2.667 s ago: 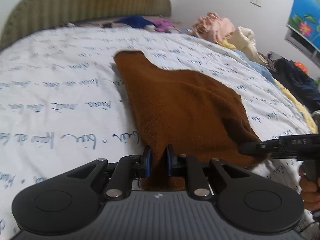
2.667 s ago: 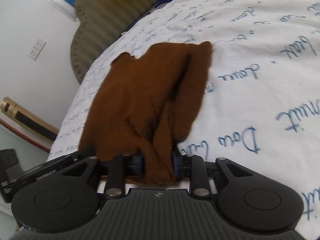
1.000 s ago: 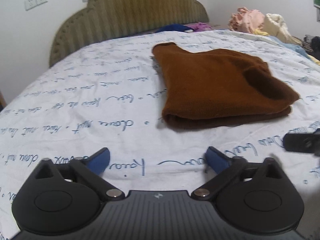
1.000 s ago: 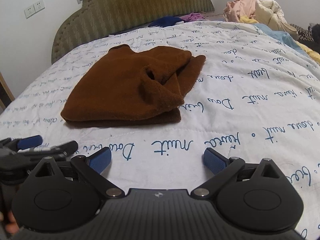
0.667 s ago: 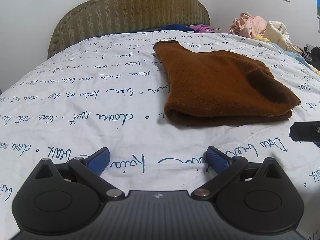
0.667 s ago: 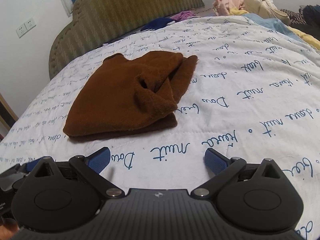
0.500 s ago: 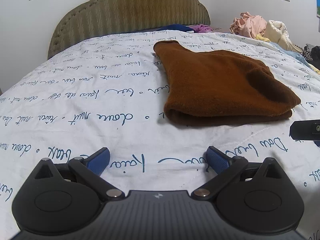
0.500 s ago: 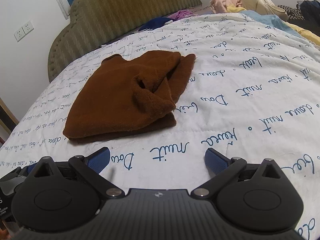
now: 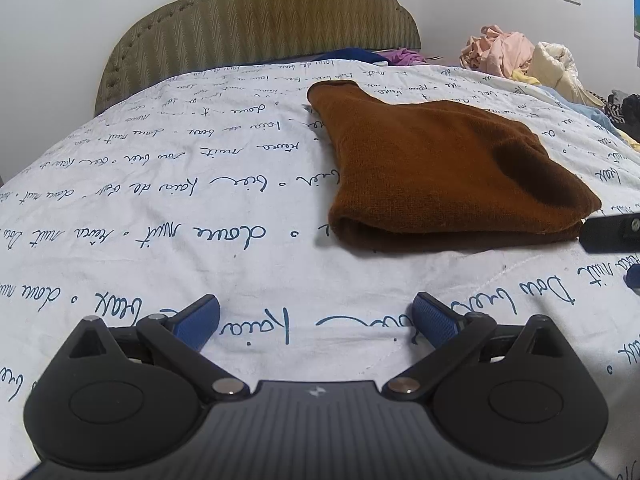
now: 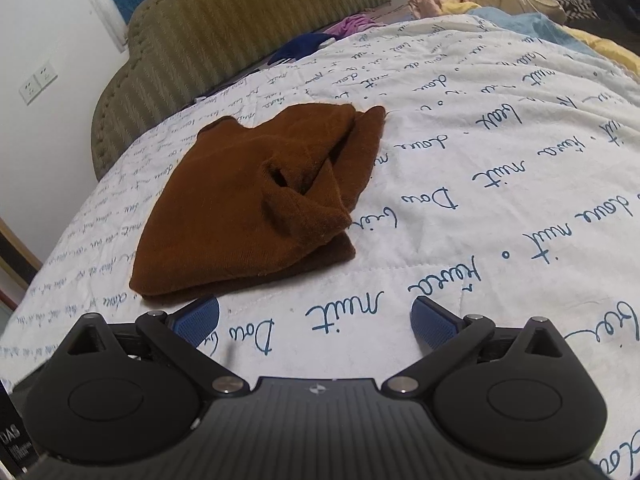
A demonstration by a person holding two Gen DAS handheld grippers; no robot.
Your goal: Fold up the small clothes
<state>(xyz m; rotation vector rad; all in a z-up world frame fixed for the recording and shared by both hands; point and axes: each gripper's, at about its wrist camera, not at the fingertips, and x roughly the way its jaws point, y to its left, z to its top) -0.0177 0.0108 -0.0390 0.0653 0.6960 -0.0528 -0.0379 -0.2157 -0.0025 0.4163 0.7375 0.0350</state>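
— Since the fold is lying doubled, why are you hanging back?

— I'm keeping both tools off the garment (image 9: 440, 168) so it's settling flat on the bed (image 9: 160, 200). The left gripper (image 9: 316, 320) is sitting spread wide, gripping nothing, just short of the garment's near edge.

— And the right?

— The right gripper (image 10: 316, 318) is gaping too, empty, nearest the garment's rumpled corner. I'm judging that flap needs tidying.

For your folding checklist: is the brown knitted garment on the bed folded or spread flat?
Folded: the brown knitted garment shows a doubled layer along its near edge.
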